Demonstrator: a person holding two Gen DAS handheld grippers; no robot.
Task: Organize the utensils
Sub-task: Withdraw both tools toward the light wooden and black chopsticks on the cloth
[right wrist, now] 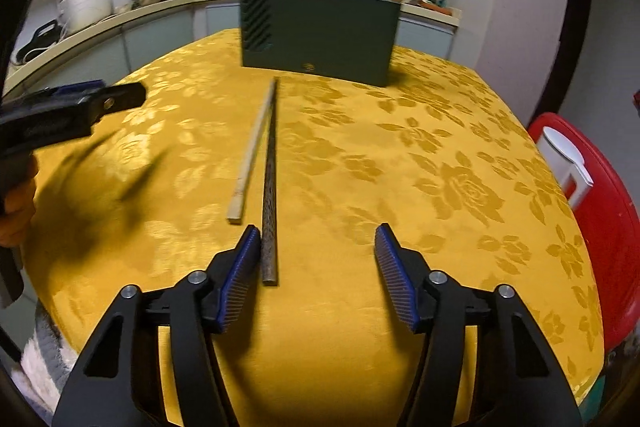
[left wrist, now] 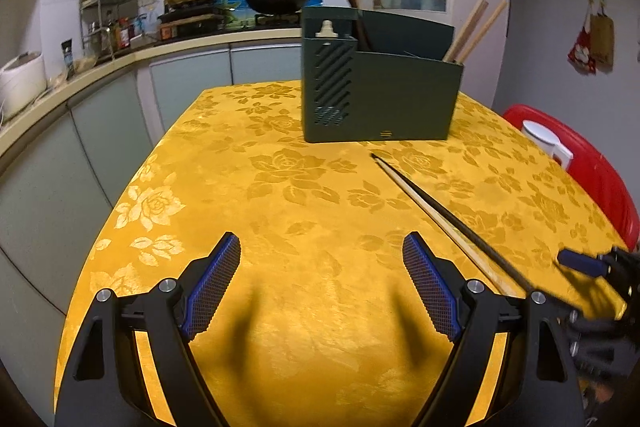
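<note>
A dark chopstick (right wrist: 269, 183) and a pale wooden chopstick (right wrist: 253, 151) lie side by side on the yellow floral tablecloth (right wrist: 400, 155), tips towards a dark green utensil holder (right wrist: 320, 31). The holder holds several chopsticks (left wrist: 476, 27). My right gripper (right wrist: 316, 251) is open just above the table; the dark chopstick's near end lies between its fingers, against the left pad (right wrist: 240, 275). My left gripper (left wrist: 320, 283) is open and empty over the table, left of the dark chopstick (left wrist: 448, 215) and the pale chopstick (left wrist: 460, 235). The holder (left wrist: 376, 95) stands beyond it.
A red stool (right wrist: 600, 227) with a white container (right wrist: 564, 163) stands right of the table. A kitchen counter (left wrist: 80, 75) with a rice cooker (left wrist: 20, 83), a rack and pans runs behind and to the left. The left gripper's body (right wrist: 68, 111) shows at the left of the right wrist view.
</note>
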